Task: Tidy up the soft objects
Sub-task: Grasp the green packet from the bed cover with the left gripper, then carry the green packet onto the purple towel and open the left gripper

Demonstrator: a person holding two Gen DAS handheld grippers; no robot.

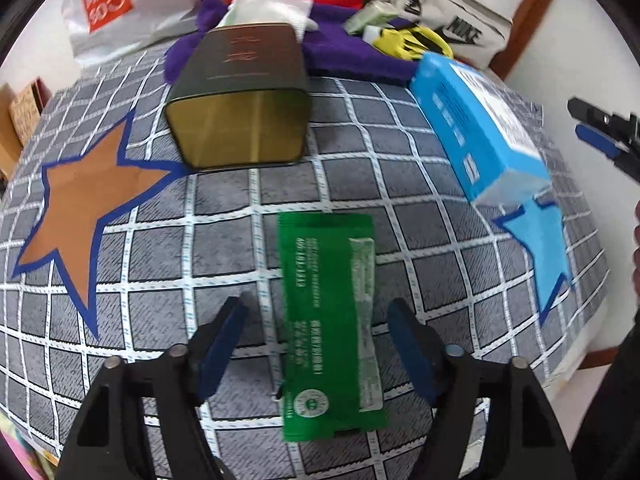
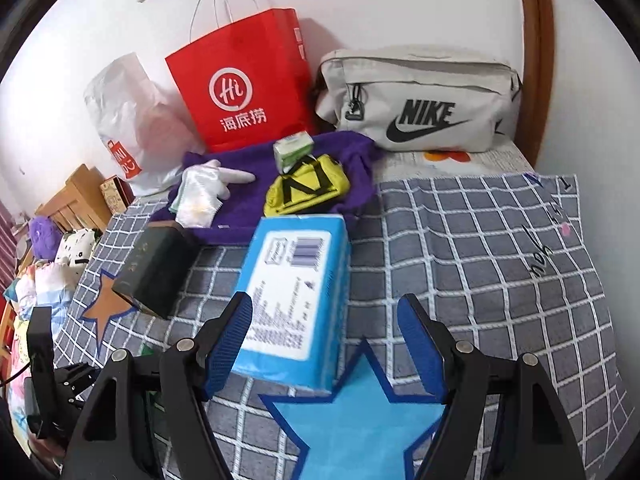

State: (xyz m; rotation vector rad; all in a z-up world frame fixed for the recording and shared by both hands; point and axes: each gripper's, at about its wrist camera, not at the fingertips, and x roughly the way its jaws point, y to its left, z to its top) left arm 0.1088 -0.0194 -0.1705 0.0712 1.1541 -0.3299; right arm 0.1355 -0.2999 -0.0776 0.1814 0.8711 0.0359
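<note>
- We hold the left gripper (image 1: 316,344) over the green sachet (image 1: 331,328), jaws apart on either side of it with the pads clear of the film; we judge this a line-up for a grasp.
- The sachet lies flat on the grey checked cloth (image 1: 248,200), between the orange star (image 1: 86,204) and the blue star (image 1: 540,248).
- We hold the right gripper (image 2: 326,344) with jaws apart and nothing clamped, its left pad overlapping the near end of the blue tissue pack (image 2: 296,296), which rests just beyond the blue star.
- The stars probably mark drop zones.
- The dark tin (image 1: 240,100) stands near the orange star.
- The sachet's print is blurred and unreadable; the purple towel (image 2: 256,200) is partly covered by a white glove (image 2: 208,188) and yellow pouch (image 2: 308,188).
</note>
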